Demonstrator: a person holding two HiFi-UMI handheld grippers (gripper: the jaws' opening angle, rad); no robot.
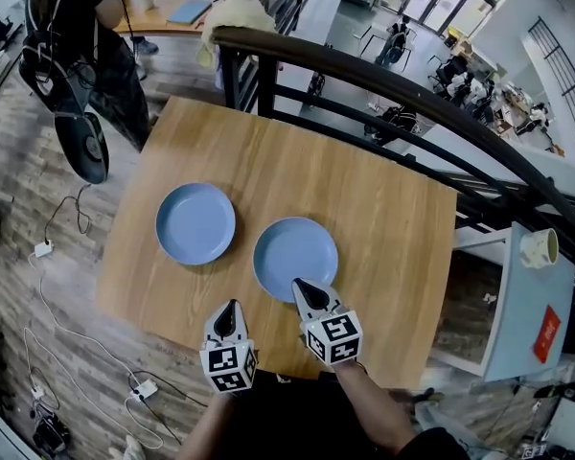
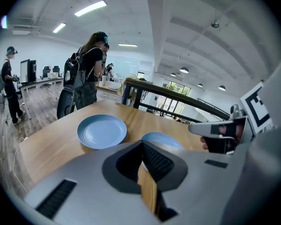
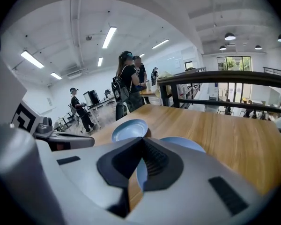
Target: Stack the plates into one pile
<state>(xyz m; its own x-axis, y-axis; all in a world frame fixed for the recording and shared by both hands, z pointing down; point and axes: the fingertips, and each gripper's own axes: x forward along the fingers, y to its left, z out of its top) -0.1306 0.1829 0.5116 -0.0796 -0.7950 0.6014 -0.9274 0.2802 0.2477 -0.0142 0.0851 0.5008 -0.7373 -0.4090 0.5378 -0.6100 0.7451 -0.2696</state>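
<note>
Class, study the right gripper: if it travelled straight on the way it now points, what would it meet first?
Most likely the nearer blue plate: the right gripper, jaws shut, angles down over its near rim. Its height above the plate is unclear.

I see an open-plan office on an upper level: desks (image 2: 43, 81) along the far wall, strip lights (image 2: 90, 8) overhead, a black railing (image 1: 383, 77) beside my wooden table (image 1: 393, 228), people standing about.

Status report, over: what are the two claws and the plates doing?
Both shut, empty: left gripper, right gripper. Blue plates unstacked: left plate and right plate apart on wooden table. Nothing between them.
</note>
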